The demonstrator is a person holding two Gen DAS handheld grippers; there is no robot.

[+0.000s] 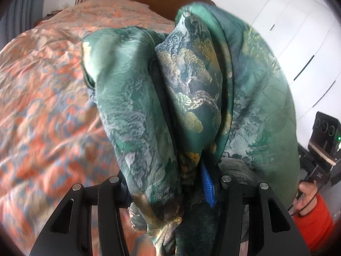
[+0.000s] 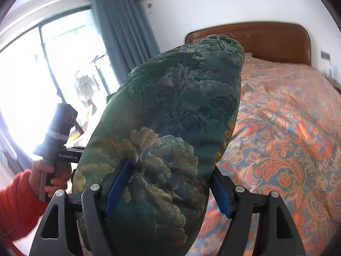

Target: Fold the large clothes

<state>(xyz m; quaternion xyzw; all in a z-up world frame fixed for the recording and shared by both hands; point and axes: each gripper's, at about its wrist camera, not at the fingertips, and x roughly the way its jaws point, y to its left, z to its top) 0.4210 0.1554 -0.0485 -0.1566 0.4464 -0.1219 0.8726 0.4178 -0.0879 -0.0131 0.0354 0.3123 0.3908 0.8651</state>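
Note:
A large green garment with a gold and grey landscape print (image 1: 170, 98) fills the middle of the left wrist view, bunched in thick folds and held up above the bed. My left gripper (image 1: 183, 183) is shut on the garment; cloth hides its left finger and only one blue pad (image 1: 207, 188) shows. In the right wrist view the same garment (image 2: 170, 117) hangs as a broad padded fold between my right gripper's (image 2: 168, 183) blue pads (image 2: 116, 186), which clamp it from both sides. Each gripper shows at the edge of the other's view, held by a hand in a red sleeve.
A bed with an orange and blue floral cover (image 1: 49, 98) lies below, also in the right wrist view (image 2: 283, 132). A wooden headboard (image 2: 266, 38) stands behind. A bright window with blue curtains (image 2: 119, 27) is at the left. White cupboard doors (image 1: 298, 32) are at the right.

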